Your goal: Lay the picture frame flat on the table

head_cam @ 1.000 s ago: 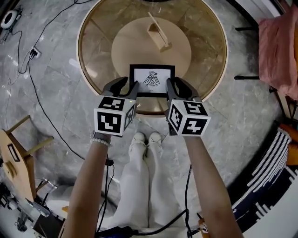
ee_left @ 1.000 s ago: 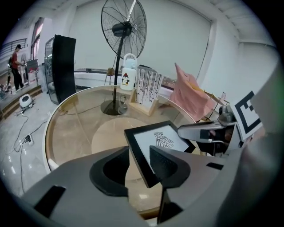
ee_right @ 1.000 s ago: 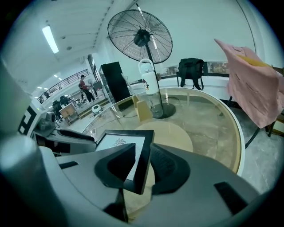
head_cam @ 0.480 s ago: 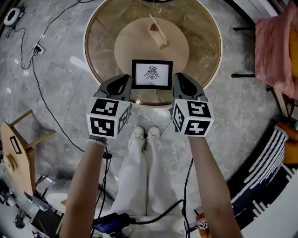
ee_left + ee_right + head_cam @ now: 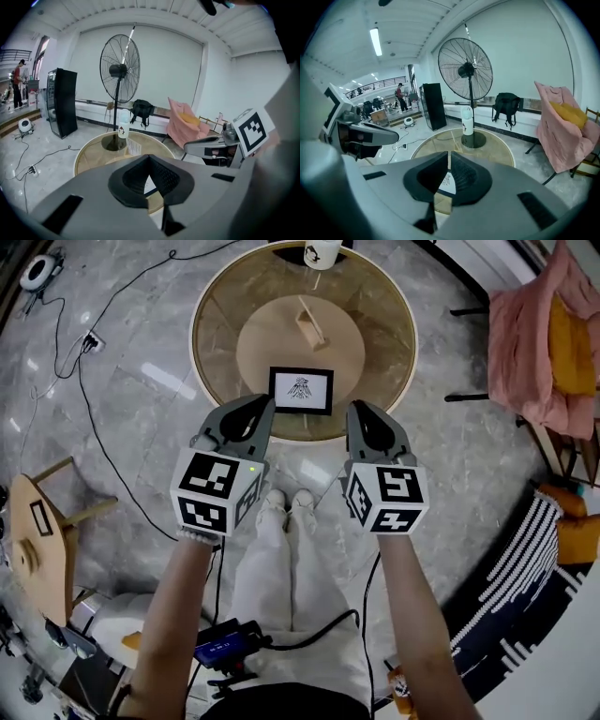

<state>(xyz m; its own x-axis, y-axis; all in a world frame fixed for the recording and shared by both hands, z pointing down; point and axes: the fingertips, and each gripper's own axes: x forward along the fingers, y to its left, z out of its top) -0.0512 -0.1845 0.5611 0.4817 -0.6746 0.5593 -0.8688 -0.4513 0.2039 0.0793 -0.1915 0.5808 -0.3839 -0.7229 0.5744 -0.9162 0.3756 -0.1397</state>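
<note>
The picture frame [image 5: 301,390] lies flat on the desk [image 5: 380,329]; the job looks done. Left tongs [image 5: 265,407] and right tongs [image 5: 354,412] hover over its near rim, both pinched together on nothing, having just been closing; nothing remains to grip.

Your left gripper [image 5: 150,159] has its jaws pressed together with nothing between them. Past them you look onto the round glass tabletop [image 5: 89,158], where a white bottle [image 5: 123,127] stands upright by a tall pedestal fan [image 5: 120,70]. A pink-draped chair [image 5: 183,123] sits beyond, to the right.
</note>
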